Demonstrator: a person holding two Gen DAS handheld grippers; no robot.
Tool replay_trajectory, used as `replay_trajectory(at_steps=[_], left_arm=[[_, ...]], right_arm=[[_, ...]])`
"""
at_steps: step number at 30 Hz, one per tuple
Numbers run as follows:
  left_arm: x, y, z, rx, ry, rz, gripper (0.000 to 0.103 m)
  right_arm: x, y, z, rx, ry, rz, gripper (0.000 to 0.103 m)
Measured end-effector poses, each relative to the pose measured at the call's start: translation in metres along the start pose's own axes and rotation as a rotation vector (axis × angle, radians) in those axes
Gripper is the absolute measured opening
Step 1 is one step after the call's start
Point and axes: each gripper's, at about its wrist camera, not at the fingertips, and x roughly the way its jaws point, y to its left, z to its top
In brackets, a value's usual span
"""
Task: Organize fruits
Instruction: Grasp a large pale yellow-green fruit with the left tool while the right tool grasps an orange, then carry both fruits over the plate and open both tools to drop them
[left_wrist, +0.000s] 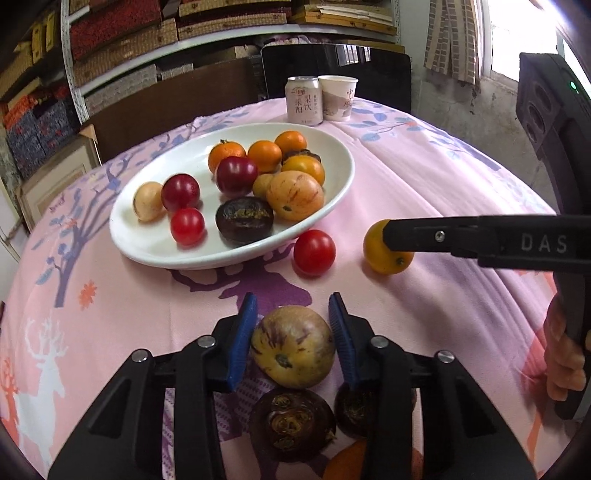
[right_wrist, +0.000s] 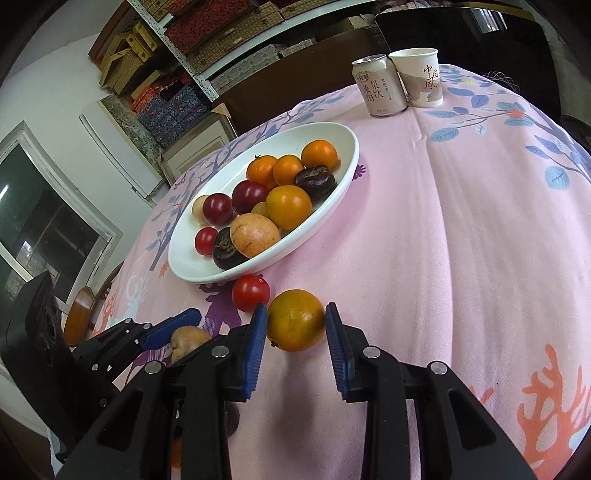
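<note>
free: bare cloth (right_wrist: 461, 240) right of plate (right_wrist: 343, 177) | blocked: can (right_wrist: 380, 88), cup (right_wrist: 421, 79)

From each gripper we look low and close across the table; both our views share the white plate (left_wrist: 343, 173) (right_wrist: 347, 147).

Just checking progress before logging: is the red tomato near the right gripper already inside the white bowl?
No, the red tomato lies on the tablecloth just outside the white bowl.

Left hand-held gripper (left_wrist: 293, 341) straddling striped fruit (left_wrist: 293, 347)
</note>
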Motion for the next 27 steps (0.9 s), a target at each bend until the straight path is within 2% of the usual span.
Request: replay_trajectory(at_steps=[5,9,11,14,18,21,27], left_arm=[[-0.017,-0.007,0.001,0.045,-0.082,0.111,0.04],[-0.026,0.0,0.005,0.021,-0.113,0.138,0.039],[-0.029,0.002,0.004,0.018,-0.116,0.142,0.039],[-0.03,0.003,0.004,0.019,-0.119,0.144,0.039],[-0.032,0.004,0.003,0.023,-0.127,0.149,0.039],[-0.032,0.004,0.003,0.023,-0.128,0.152,0.039],[-0.038,0.008,0.004,0.007,-0.149,0.159,0.039]], right_arm=[[-0.007,0.0,0.001,0.0,-0.028,0.002,0.028],[-0.005,0.002,0.0,-0.019,-0.017,-0.017,0.029],[0.002,0.005,-0.001,-0.031,0.024,0.01,0.035],[0.007,0.016,-0.005,-0.095,0.03,-0.027,0.038],[0.019,0.026,-0.013,-0.145,0.078,-0.023,0.037],[0.018,0.037,-0.018,-0.207,0.065,-0.059,0.037],[0.004,0.03,-0.013,-0.167,0.015,-0.056,0.037]])
